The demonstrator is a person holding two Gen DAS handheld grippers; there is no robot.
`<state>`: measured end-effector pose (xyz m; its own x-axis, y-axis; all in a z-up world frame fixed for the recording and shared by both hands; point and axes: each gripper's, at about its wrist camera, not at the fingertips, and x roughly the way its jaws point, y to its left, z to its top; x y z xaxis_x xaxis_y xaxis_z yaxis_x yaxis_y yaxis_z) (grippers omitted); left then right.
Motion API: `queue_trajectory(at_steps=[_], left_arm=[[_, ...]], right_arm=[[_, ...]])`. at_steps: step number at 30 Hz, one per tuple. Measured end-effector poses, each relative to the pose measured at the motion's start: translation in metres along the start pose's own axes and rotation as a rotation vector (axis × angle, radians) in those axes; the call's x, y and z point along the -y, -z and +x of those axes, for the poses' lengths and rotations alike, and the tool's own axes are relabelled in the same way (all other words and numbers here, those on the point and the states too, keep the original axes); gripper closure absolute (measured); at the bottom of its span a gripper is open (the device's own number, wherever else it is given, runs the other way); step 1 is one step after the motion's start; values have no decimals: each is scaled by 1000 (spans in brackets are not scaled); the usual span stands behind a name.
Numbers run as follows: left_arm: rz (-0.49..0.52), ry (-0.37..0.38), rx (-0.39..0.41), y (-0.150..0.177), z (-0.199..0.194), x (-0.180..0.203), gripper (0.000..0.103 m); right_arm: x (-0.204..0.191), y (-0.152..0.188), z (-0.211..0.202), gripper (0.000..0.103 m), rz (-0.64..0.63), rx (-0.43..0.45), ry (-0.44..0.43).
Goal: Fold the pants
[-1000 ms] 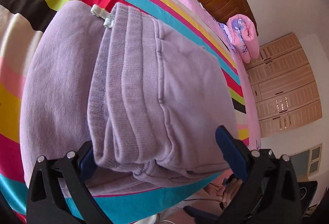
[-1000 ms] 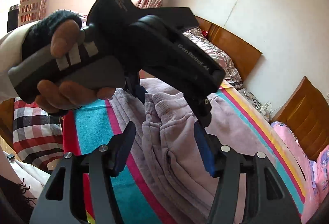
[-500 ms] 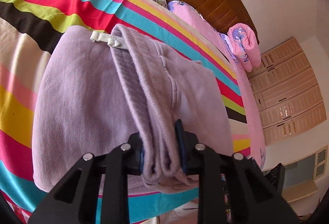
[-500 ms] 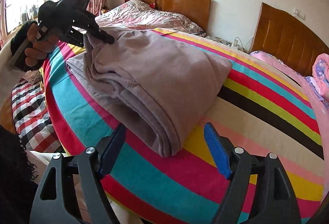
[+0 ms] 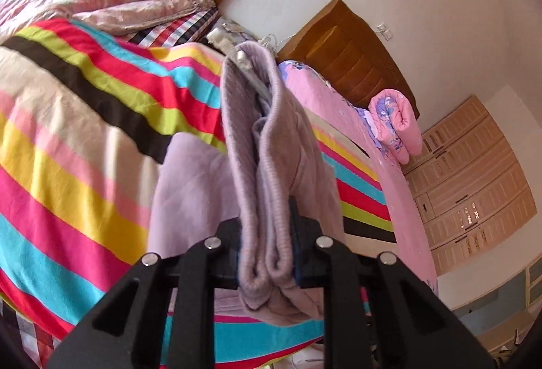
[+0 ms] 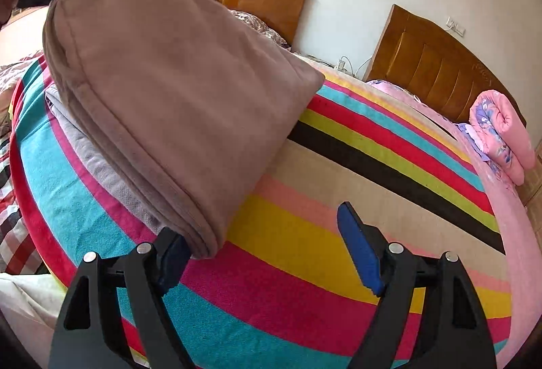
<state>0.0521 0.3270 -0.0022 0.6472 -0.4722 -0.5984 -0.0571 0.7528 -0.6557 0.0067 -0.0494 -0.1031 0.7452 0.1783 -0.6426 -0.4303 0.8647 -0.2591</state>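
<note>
A bed under a striped sheet (image 6: 338,206) fills both views. Our left gripper (image 5: 266,243) is closing on the ribbed waistband of the lilac pants (image 5: 267,166), lifting it. Our right gripper (image 6: 267,254) stands open, unloaded, at their near folded edge.

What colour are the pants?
Pale lilac pants, clearest in the left wrist view.

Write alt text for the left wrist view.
The left hand-held gripper clamps the folded waistband edge of lilac pants, lifting it off a bed with a bright striped sheet. A rolled pink quilt and wooden headboards sit behind.
</note>
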Motion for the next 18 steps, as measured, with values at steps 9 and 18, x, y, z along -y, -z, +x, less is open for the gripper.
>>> queue_trajectory(at_steps=[9,18], left_arm=[[-87,-109,63,26,14,-69,52],[384,-250,171,35,13,67,26]], right_arm=[[12,-2,2,24,23,-75,-166],[16,-61,-22,24,113,63,-458]])
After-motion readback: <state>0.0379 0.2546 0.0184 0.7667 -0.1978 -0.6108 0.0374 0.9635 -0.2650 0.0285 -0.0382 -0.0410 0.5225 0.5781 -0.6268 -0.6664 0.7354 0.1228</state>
